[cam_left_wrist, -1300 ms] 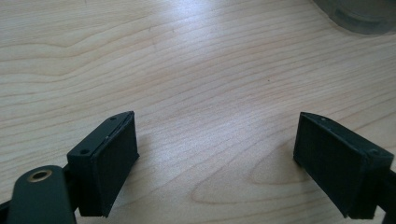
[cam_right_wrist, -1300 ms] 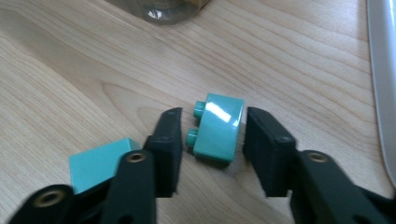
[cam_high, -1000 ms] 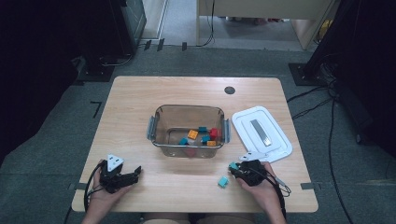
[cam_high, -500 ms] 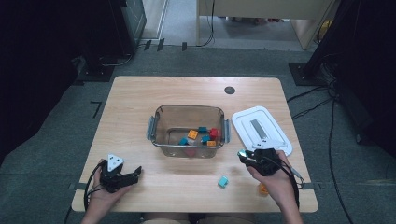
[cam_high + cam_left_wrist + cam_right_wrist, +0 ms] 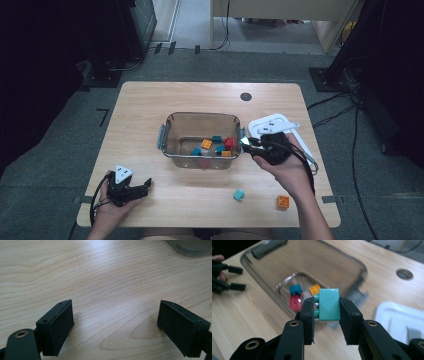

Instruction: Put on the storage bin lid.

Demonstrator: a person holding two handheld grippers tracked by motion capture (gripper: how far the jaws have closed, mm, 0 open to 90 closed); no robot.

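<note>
On the table (image 5: 150, 110), two loose blocks: one teal (image 5: 239, 194), one orange (image 5: 283, 202).

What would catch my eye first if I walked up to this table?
Probably the teal brick pinched in the right gripper, held by the right rim of the clear bin of coloured bricks at the table's middle. Next, the teal block and orange block lying loose near the front edge, and the white lid right of the bin.

Matt wood table (image 5: 150, 115), clear plastic bin (image 5: 170, 131), glossy teal brick (image 5: 329, 303)
</note>
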